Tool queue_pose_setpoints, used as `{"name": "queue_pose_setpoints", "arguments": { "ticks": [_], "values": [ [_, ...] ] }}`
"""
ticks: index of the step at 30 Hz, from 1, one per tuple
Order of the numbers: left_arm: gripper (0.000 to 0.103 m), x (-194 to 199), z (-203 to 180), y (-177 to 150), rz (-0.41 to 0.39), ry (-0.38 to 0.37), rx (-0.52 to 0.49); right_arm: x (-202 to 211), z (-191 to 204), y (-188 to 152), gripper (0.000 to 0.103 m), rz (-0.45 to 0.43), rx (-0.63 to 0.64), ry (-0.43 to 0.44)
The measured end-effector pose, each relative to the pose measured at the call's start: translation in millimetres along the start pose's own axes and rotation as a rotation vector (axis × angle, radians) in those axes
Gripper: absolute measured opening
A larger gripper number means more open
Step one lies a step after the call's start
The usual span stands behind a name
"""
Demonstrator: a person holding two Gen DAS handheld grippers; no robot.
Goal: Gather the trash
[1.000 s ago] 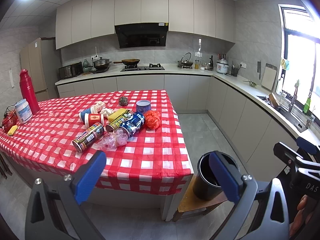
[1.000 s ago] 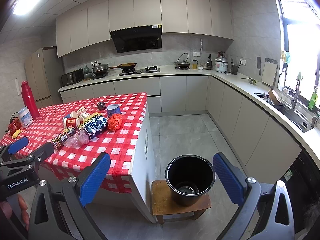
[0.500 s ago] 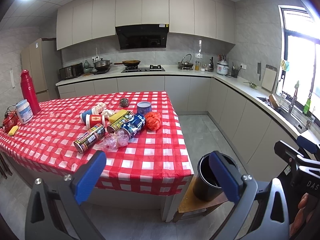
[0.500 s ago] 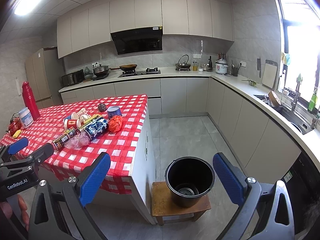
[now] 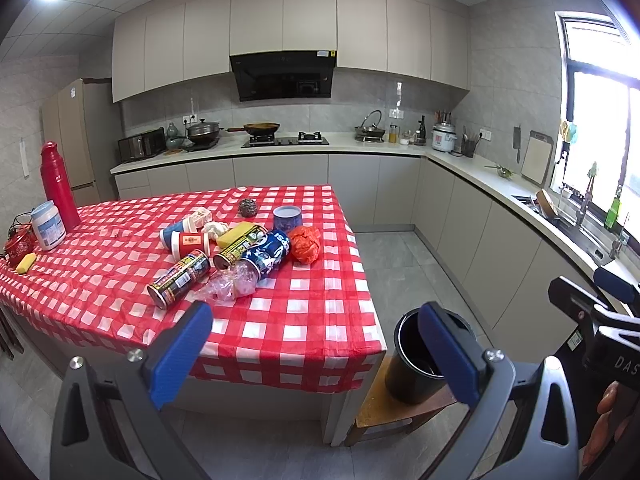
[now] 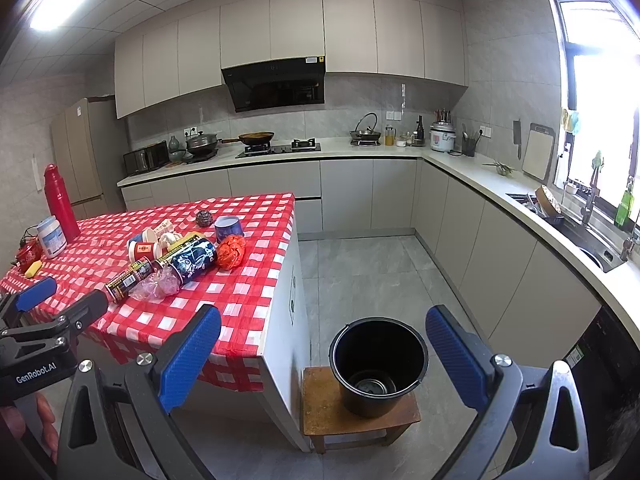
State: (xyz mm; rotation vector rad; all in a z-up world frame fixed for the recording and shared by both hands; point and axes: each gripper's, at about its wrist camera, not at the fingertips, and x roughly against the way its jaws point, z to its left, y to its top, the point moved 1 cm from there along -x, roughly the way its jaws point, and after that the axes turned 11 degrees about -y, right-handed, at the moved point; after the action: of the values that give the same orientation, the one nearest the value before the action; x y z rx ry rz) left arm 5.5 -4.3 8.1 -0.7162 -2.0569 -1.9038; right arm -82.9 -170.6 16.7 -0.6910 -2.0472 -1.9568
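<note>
A heap of trash lies on the red checked table (image 5: 304, 320): a dark can (image 5: 179, 279), a blue can (image 5: 267, 251), a crumpled orange bag (image 5: 305, 243), clear plastic wrap (image 5: 228, 285) and a red-and-white cup (image 5: 188, 242). The heap also shows in the right wrist view, with the orange bag (image 6: 231, 252) at its right end. A black bucket (image 6: 378, 364) stands on a low wooden stool (image 6: 320, 404) beside the table. My left gripper (image 5: 316, 354) is open and empty, short of the table's near edge. My right gripper (image 6: 320, 356) is open and empty, above the floor before the bucket.
A red thermos (image 5: 58, 186), a white jar (image 5: 48, 225) and a yellow sponge (image 5: 26, 263) stand at the table's left end. A blue cup (image 5: 287, 217) and a steel scourer (image 5: 247, 207) sit behind the heap. Kitchen counters run along the back and right walls.
Both views have shifted slightly; the table and bucket sit a little farther off. Both grippers stay open and empty, and the trash has not moved.
</note>
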Motion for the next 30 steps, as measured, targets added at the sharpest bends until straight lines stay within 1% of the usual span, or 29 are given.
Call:
{"name": "queue_pose_setpoints", "arguments": {
  "ticks": [30],
  "values": [
    [0.103,-5.0,5.2,1.2,-0.002,0.002,0.021,-3.1,2.6,3.3,0.103,-0.004,0.005,0.001]
  ]
}}
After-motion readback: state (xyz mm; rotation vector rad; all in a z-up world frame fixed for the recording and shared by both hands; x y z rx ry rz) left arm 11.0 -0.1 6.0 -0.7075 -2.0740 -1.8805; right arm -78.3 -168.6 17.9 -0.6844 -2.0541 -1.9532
